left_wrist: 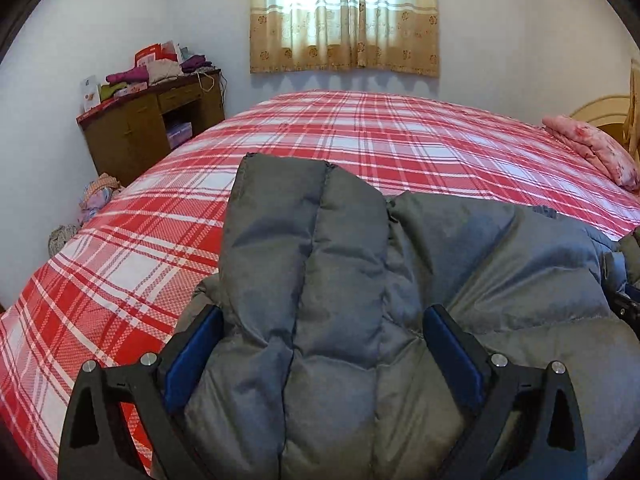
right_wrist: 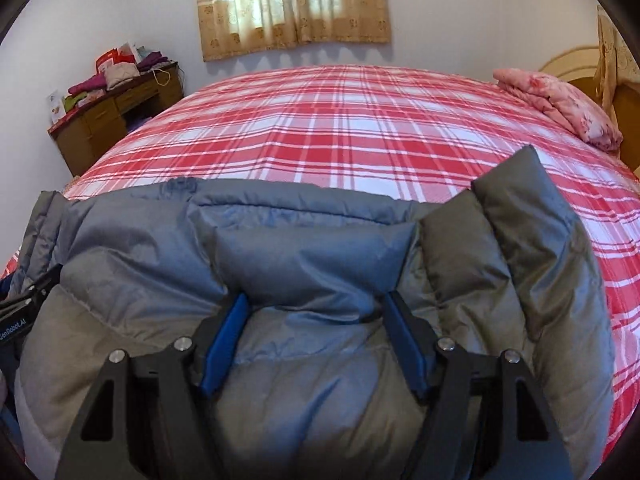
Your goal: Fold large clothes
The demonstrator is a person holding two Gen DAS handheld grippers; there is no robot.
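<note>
One grey padded coat [left_wrist: 360, 280] lies across the near edge of the bed [left_wrist: 360, 128], on the red plaid cover, and both tools are buried in it. The thing to watch is how it lies: its long axis runs left to right across the onlooker's view, along the bed edge, with a sleeve sticking out toward 12 o'clock at each end. The left sleeve [left_wrist: 288, 216] points away from the left gripper [left_wrist: 324, 356], straight ahead at 12. The right sleeve [right_wrist: 520, 232] sits at about 1 o'clock from the right gripper [right_wrist: 316, 340].

Each gripper is set wide with a thick roll of padding bulging between its blue pads [left_wrist: 192, 360]. The jaws look pressed against the fabric on both sides, so I judge each to be clamped on a bunch of coat, though with stuffing this puffy the hold can't be read for sure. The two sit side by side, one near each end of the coat, neither nearer the middle.

Any fold, I'd guess, goes forward toward 12 o'clock, or brings the sleeves in across the body.

Counted: one coat, two sleeves, two grippers, one pink folded quilt [right_wrist: 560, 100] at 2 o'clock by the headboard, one desk [left_wrist: 148, 120] at 10 o'clock with a heap of clothes on top, one curtained window [left_wrist: 344, 12] at 12.
</note>
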